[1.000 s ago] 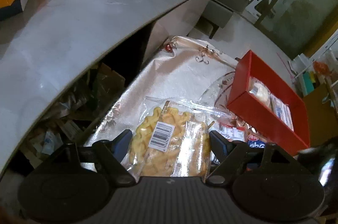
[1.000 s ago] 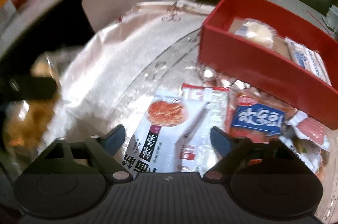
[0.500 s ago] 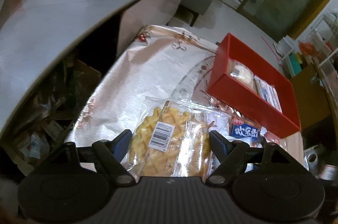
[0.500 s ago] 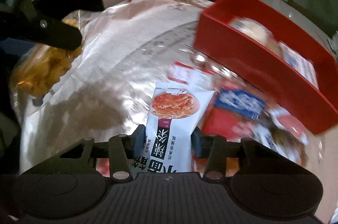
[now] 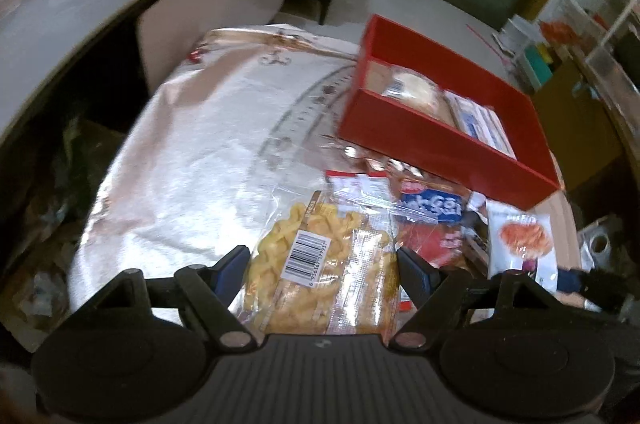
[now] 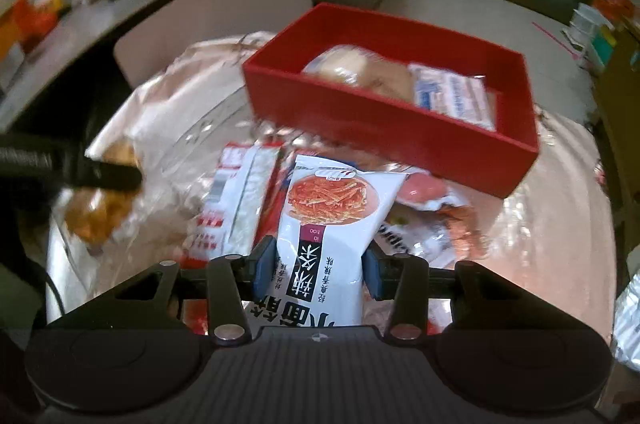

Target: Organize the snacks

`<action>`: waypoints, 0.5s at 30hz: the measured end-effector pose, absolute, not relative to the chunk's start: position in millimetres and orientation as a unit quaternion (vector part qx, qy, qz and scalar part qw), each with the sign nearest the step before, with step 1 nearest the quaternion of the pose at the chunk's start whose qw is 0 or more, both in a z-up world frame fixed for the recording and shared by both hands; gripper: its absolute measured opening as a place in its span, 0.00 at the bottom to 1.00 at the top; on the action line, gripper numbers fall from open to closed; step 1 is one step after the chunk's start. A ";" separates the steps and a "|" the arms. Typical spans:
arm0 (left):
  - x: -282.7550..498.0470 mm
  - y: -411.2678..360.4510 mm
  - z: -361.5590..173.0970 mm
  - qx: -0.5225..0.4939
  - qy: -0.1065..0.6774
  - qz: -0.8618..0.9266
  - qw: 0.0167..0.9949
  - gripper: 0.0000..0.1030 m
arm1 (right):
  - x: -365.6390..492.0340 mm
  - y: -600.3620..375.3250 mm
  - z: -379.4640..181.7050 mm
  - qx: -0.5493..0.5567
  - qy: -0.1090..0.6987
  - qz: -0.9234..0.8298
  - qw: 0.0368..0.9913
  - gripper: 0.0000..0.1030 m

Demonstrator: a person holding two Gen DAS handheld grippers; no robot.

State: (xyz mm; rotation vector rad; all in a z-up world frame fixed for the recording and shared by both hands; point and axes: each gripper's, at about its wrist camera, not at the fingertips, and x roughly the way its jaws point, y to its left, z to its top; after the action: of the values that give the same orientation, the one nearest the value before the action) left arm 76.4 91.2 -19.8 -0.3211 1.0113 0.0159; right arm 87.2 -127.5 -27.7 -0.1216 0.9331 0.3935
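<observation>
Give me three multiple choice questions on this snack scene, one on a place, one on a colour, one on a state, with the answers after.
1. Where does the bread bun lie?
A. in the box
B. on the counter
C. in a claw

2. What colour is the box?
A. blue
B. red
C. green

3. How is the right claw?
A. wide open, empty
B. out of view
C. shut on the white snack packet

Answers: A, the bun sits inside the box walls; B, its walls are red; C, both pads press the packet's sides.

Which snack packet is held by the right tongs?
The white packet picturing red strips, clamped in the right tongs. The clear bag of yellow snacks sits in the left tongs.
</observation>
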 end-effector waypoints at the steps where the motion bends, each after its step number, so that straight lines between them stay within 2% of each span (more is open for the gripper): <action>1: 77.9 86.5 -19.2 -0.147 0.481 0.005 0.864 0.70 | 88.3 -131.2 -25.4 -0.053 0.443 0.186 0.875 0.51; 5: 84.5 68.9 -13.8 -0.122 0.473 0.000 0.873 0.70 | 89.9 -144.4 -14.9 -0.031 0.429 0.182 0.884 0.51; 7: 87.9 61.5 -11.9 -0.113 0.469 -0.004 0.876 0.70 | 92.6 -150.0 -12.0 -0.022 0.428 0.182 0.885 0.45; 9: 91.5 57.4 -10.6 -0.108 0.468 -0.006 0.877 0.70 | 96.8 -153.7 -16.7 -0.021 0.435 0.174 0.883 0.45; 12: 92.8 56.6 -9.7 -0.108 0.467 -0.009 0.877 0.70 | 101.5 -156.9 -30.8 -0.031 0.460 0.170 0.871 0.47; 14: 92.7 56.0 -11.3 -0.107 0.472 -0.010 0.875 0.70 | 101.2 -153.7 -39.7 -0.056 0.470 0.163 0.866 0.52; 15: 93.1 56.4 -12.7 -0.108 0.475 -0.011 0.873 0.70 | 101.7 -152.7 -44.8 -0.068 0.478 0.161 0.861 0.58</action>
State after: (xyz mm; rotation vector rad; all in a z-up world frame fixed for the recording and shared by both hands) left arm 93.1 56.4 -12.7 -0.2246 0.9920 -0.0220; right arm 101.7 -152.7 -44.8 -0.1418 1.0035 0.3370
